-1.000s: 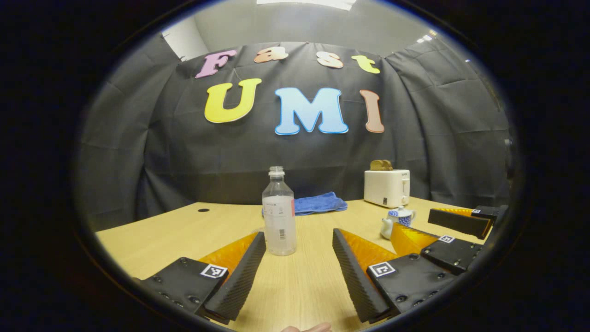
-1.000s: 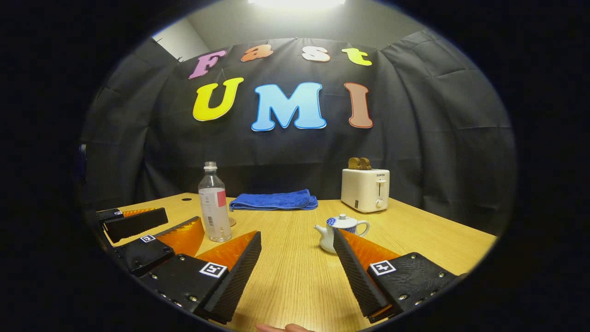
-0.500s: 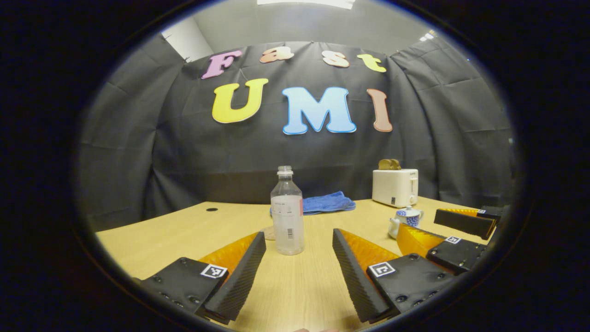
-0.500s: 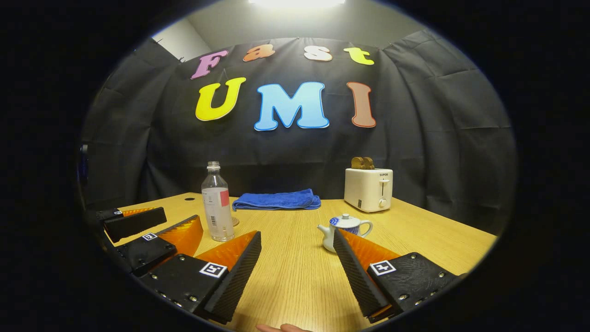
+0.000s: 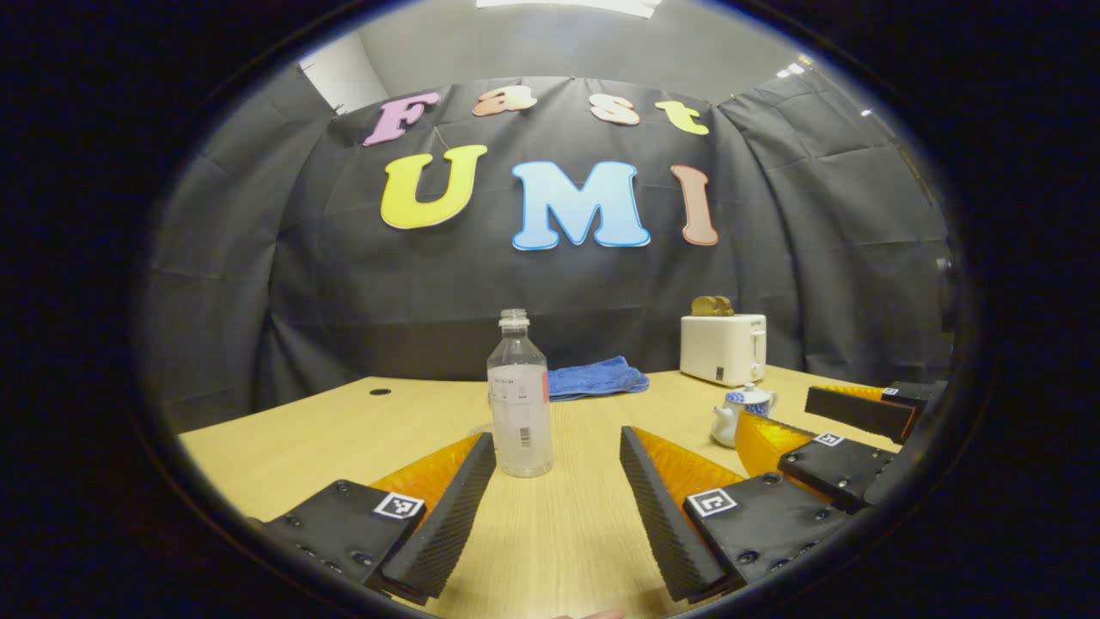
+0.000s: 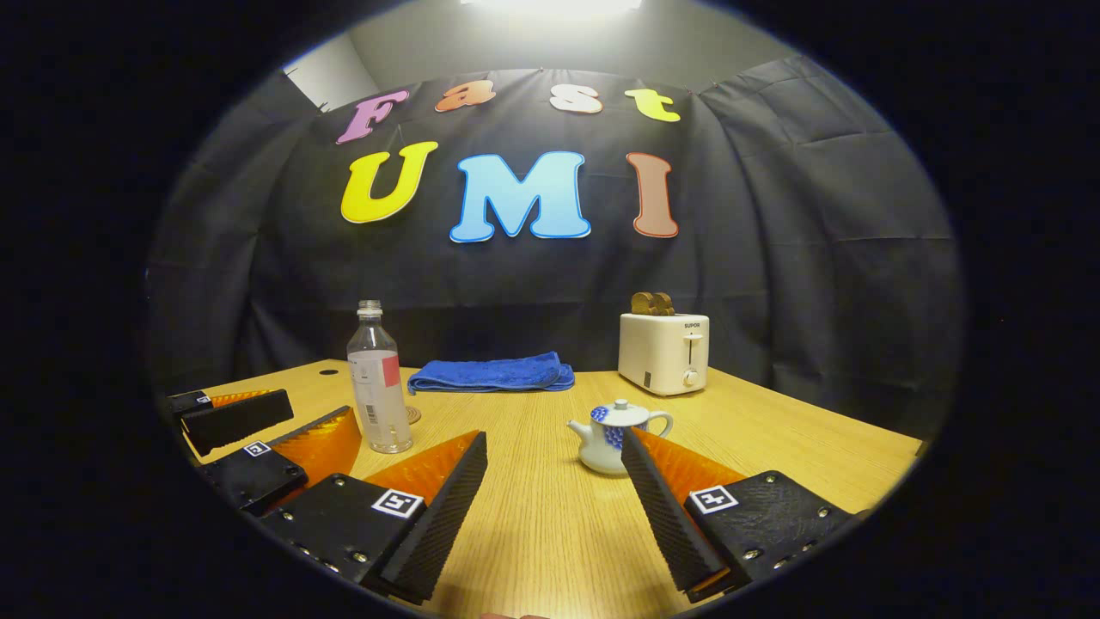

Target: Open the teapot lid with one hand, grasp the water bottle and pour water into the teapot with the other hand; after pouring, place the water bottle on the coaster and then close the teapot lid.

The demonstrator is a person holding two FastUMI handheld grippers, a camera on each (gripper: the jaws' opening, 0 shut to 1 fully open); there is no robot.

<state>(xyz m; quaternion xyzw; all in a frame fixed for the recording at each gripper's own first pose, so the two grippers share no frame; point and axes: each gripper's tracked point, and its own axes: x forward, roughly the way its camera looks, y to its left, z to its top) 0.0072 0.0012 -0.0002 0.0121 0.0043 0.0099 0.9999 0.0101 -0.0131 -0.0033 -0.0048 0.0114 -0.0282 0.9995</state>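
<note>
A clear water bottle [image 5: 519,404] without a cap stands upright on the wooden table, just ahead of my left gripper [image 5: 557,516], whose fingers are open and hold nothing. In the right gripper view the bottle [image 6: 376,387] stands to the left with a small round coaster [image 6: 412,415] right behind it. The white and blue teapot [image 6: 612,434] sits with its lid [image 6: 620,413] on, close ahead of my right gripper [image 6: 554,507], near its right finger. That gripper is open and empty. The teapot [image 5: 746,411] also appears at the right of the left gripper view, behind the right gripper [image 5: 808,430].
A white toaster [image 6: 663,352] with bread in it stands at the back right of the table [image 6: 533,533]. A folded blue towel [image 6: 491,374] lies at the back middle. The left gripper [image 6: 284,425] is low at the left of the right gripper view.
The right gripper has swung slightly right and nearer, so the teapot and bottle sit further left in its view. The left gripper's view drifted right, then back. Both stay open.
</note>
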